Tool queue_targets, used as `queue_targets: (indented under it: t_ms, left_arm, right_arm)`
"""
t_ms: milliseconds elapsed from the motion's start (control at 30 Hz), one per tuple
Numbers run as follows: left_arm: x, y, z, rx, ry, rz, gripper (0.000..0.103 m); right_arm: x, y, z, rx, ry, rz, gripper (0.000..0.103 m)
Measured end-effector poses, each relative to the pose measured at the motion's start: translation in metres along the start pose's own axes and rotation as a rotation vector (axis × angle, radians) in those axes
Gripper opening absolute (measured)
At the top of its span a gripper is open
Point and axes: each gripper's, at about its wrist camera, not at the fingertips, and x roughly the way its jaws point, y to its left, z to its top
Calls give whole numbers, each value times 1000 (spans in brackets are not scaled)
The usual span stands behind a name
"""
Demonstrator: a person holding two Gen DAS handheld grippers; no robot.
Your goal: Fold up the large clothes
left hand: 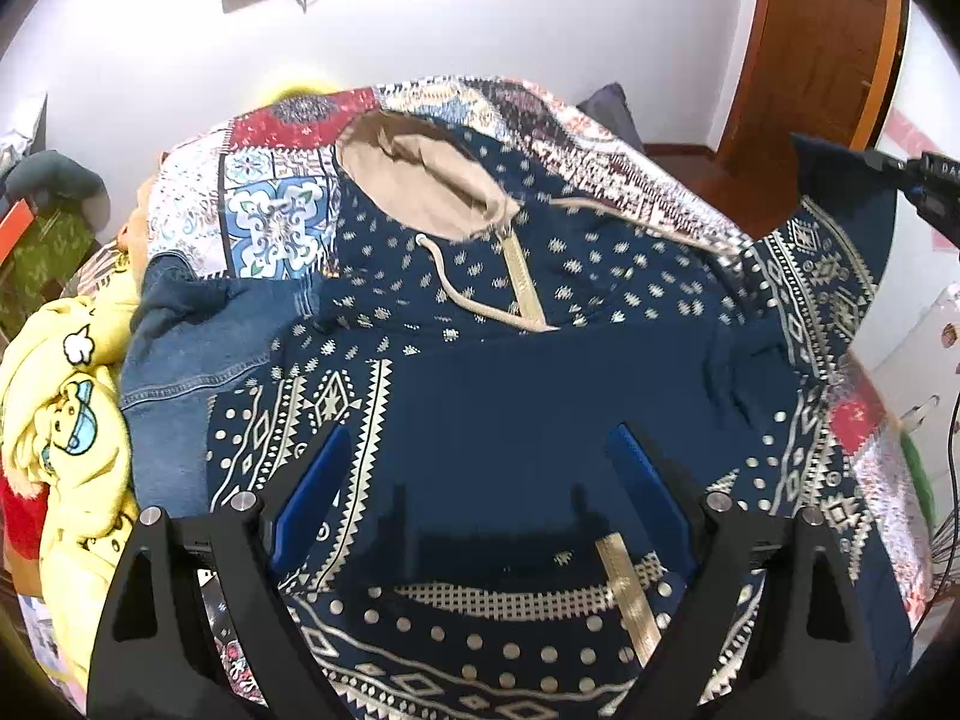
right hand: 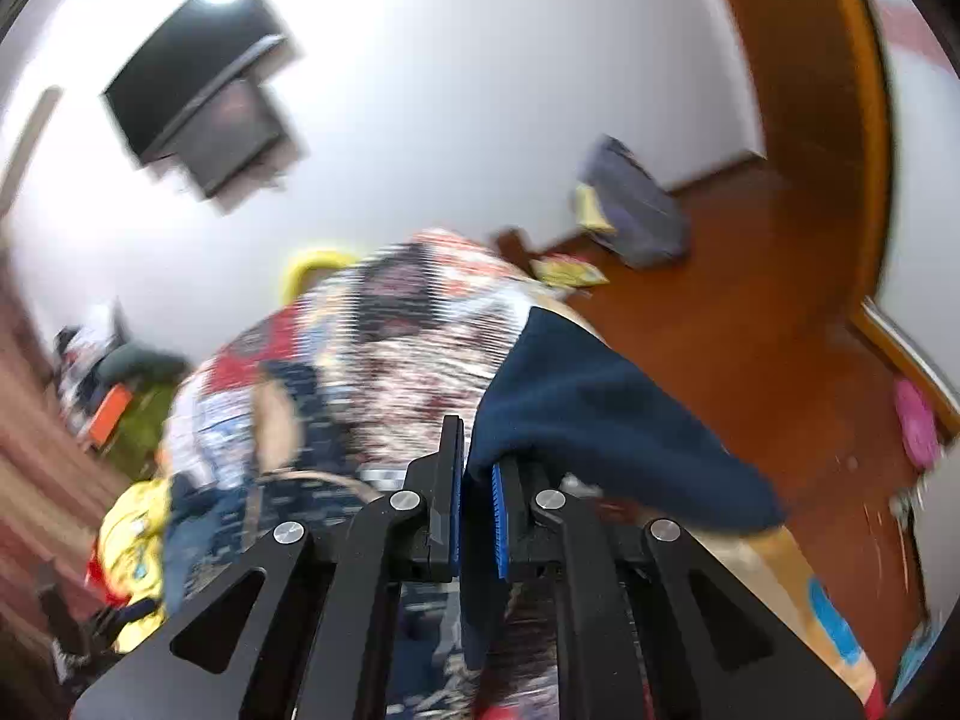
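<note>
A navy hoodie (left hand: 540,396) with cream geometric patterns, a beige-lined hood (left hand: 420,174) and a cream zipper lies spread on a patchwork-covered bed. My left gripper (left hand: 480,462) is open just above its plain navy middle, blue pads apart. My right gripper (right hand: 477,468) is shut on the hoodie's navy sleeve (right hand: 600,414) and holds it lifted; it also shows at the right edge of the left wrist view (left hand: 900,174), with the sleeve (left hand: 840,240) raised off the bed. The right wrist view is motion-blurred.
A denim garment (left hand: 192,360) and a yellow cartoon-print garment (left hand: 66,420) lie at the bed's left. The patchwork bed cover (left hand: 270,204) runs to a white wall. A wooden door (left hand: 822,42) and brown floor (right hand: 750,330) are on the right. A dark cushion (right hand: 636,204) lies on the floor.
</note>
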Motion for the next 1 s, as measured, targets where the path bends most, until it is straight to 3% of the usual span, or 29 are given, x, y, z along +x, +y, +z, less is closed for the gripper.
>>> queue_targets:
  t_ms: [167, 367, 533, 667, 900, 1000]
  left_arm:
    - [-19, 11, -4, -17, -27, -6, 89]
    - [-30, 29, -16, -22, -28, 0, 89]
    - [-29, 42, -29, -32, 1, 2, 89]
    - [-26, 44, -38, -23, 28, 7, 89]
    - [-30, 24, -33, 32, 25, 11, 89]
    - [-33, 7, -19, 51, 8, -20, 89]
  right_arm:
    - [2, 63, -15, -110, 34, 119, 7]
    - [57, 113, -64, -187, 192, 179, 7]
    - [108, 122, -121, -175, 377, 181, 7]
    - [127, 126, -156, -189, 473, 149, 9]
    - [114, 119, -161, -178, 580, 163, 15]
    - [91, 117, -153, -216, 568, 195, 23]
